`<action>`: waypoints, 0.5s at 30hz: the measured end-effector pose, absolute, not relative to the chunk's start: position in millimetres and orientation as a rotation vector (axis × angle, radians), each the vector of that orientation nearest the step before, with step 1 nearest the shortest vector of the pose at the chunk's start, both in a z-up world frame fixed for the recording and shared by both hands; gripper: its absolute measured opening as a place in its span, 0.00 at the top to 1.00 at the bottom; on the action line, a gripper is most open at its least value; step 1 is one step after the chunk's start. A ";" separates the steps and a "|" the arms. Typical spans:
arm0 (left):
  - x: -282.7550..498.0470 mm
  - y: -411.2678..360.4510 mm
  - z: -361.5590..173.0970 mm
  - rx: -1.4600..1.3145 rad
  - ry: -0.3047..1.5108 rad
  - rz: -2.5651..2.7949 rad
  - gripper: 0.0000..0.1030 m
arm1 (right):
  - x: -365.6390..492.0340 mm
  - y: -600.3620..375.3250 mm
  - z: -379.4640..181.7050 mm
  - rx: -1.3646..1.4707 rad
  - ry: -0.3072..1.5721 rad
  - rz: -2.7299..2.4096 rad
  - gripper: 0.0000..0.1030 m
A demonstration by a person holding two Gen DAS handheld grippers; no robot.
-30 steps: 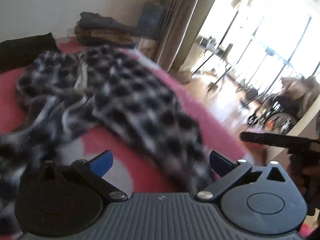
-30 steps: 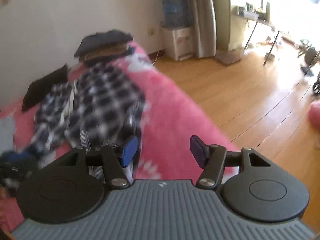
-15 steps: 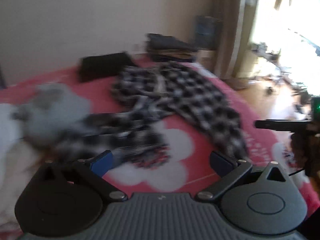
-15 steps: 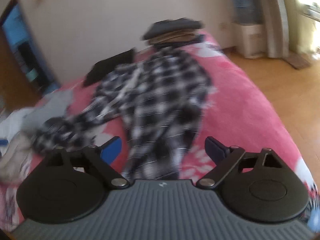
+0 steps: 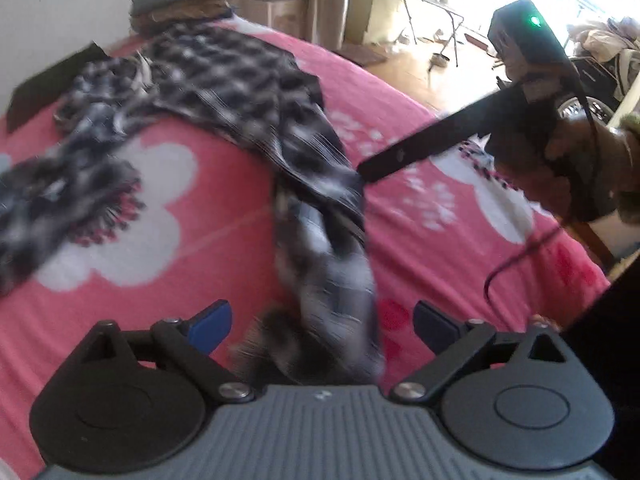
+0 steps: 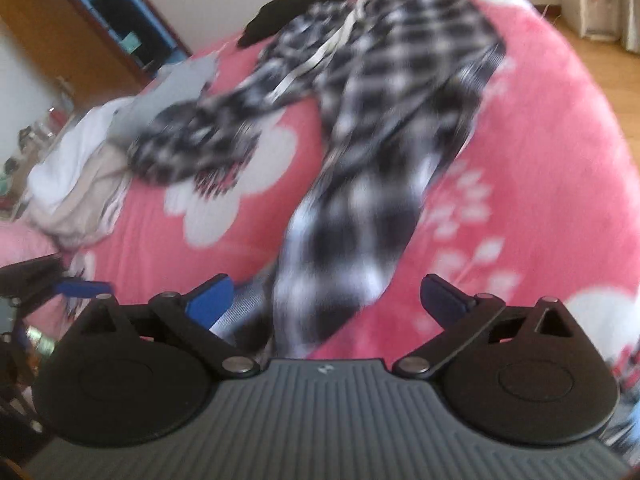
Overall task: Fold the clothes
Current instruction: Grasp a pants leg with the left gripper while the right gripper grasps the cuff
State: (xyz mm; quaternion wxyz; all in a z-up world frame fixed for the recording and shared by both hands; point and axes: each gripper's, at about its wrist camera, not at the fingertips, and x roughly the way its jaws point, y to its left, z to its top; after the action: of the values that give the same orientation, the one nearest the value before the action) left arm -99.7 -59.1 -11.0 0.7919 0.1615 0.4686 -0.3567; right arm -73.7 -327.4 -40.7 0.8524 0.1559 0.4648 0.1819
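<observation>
A black-and-white plaid shirt (image 5: 240, 80) lies spread on a pink bedspread (image 5: 180, 272) with white flowers. One long part of it (image 5: 328, 264) runs down toward me. My left gripper (image 5: 322, 320) hangs over its near end; the jaws are closing, with the cloth between the blue pads but not pressed. In the right wrist view the same shirt (image 6: 400, 80) stretches toward my right gripper (image 6: 328, 300), which stands open above the cloth's end (image 6: 352, 240). One right-gripper finger (image 5: 420, 152) shows from the left wrist, held by a hand.
A stack of folded dark clothes (image 5: 180, 4) sits at the bed's far end, with a flat black garment (image 6: 296, 12) beside it. A heap of white and beige clothes (image 6: 80, 168) and a grey piece (image 6: 180, 80) lie at the left. Wooden floor (image 6: 616, 72) lies past the bed's right edge.
Both views swung over the bed and now look down the shirt's near end. The right gripper's jaws went from half apart to wide. The left gripper came in beside the right one.
</observation>
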 end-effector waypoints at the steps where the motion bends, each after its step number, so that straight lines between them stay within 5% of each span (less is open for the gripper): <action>1: -102.5 -59.4 -13.4 0.354 1.017 -0.770 0.13 | -81.4 -321.1 -45.2 0.316 0.981 0.392 0.08; 6: -108.4 -60.1 -29.1 0.421 1.024 -0.732 0.43 | -102.5 -289.2 -67.2 0.221 0.976 0.392 0.36; 8: -108.0 -58.5 -33.2 0.416 1.036 -0.718 0.66 | -99.0 -282.6 -77.0 0.230 0.986 0.377 0.45; 10: -106.9 -53.5 -33.5 0.389 1.051 -0.708 0.87 | -95.7 -277.9 -83.8 0.239 0.992 0.361 0.66; 12: -104.0 -44.9 -30.2 0.351 1.044 -0.693 0.91 | -96.2 -280.6 -78.7 0.266 0.972 0.371 0.91; 15: -95.0 -30.1 -26.0 0.292 1.023 -0.654 0.94 | -99.8 -292.1 -62.8 0.292 0.928 0.382 0.92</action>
State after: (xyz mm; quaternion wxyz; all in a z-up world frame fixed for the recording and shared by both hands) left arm -95.0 -30.1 -26.0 0.8112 0.1366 0.4791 -0.3062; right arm -99.8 -292.1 -62.8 0.8665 0.1396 0.4432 0.1826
